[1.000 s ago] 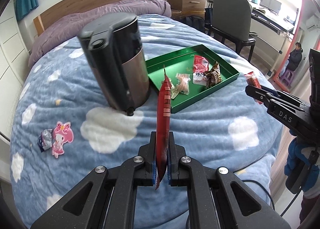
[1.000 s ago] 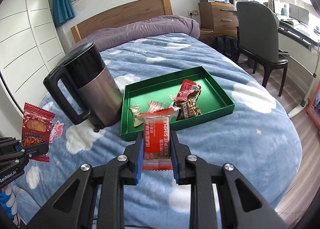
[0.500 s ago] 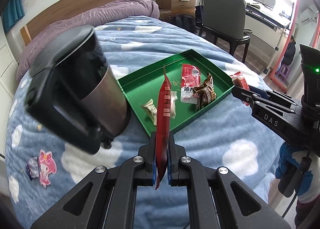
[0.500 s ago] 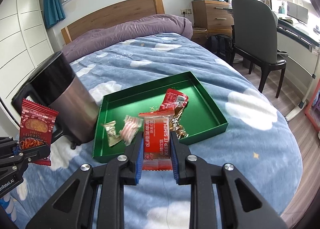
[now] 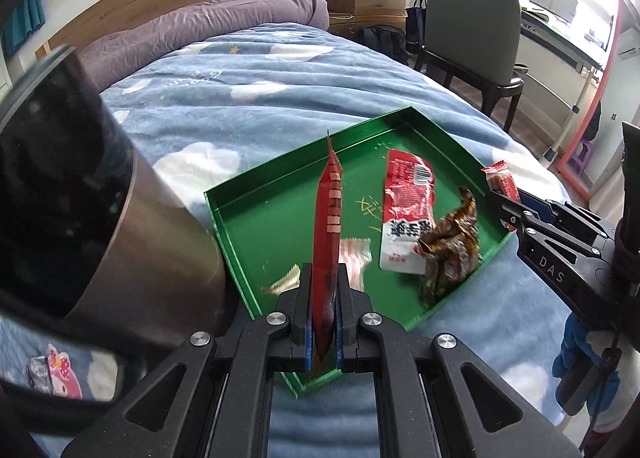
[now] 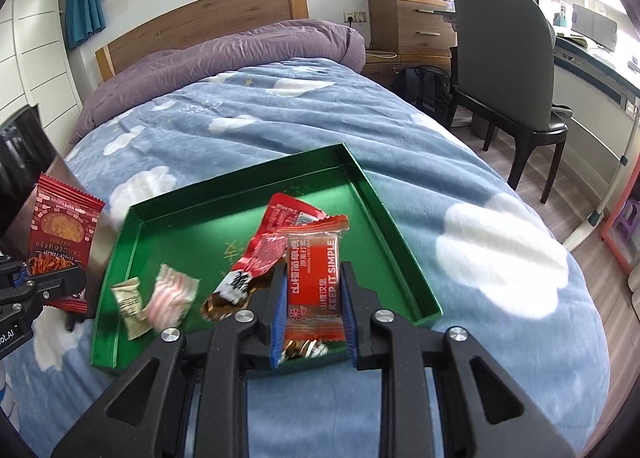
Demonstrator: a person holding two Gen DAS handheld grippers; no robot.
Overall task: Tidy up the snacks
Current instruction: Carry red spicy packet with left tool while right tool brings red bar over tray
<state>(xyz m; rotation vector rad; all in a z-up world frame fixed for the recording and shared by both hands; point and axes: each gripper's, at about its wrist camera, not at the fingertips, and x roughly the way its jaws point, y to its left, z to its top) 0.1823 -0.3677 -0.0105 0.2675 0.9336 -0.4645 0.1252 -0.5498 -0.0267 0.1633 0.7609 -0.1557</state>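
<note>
here each gripper (image 5: 323, 322) (image 6: 313, 318) clamps a red snack packet (image 5: 329, 242) (image 6: 314, 286) above the green tray (image 6: 394, 242).

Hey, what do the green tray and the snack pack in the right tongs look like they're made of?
Green tray: probably thin metal or coated card, going by its glossy sheen and crisp folded walls. Orange snack pack in the right tongs: shiny plastic film, with a clear crinkled bottom edge and a crimped seal on top.

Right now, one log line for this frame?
left gripper: shut on red packet | right gripper: shut on orange bar | both over green tray | tray: four snacks inside
</note>
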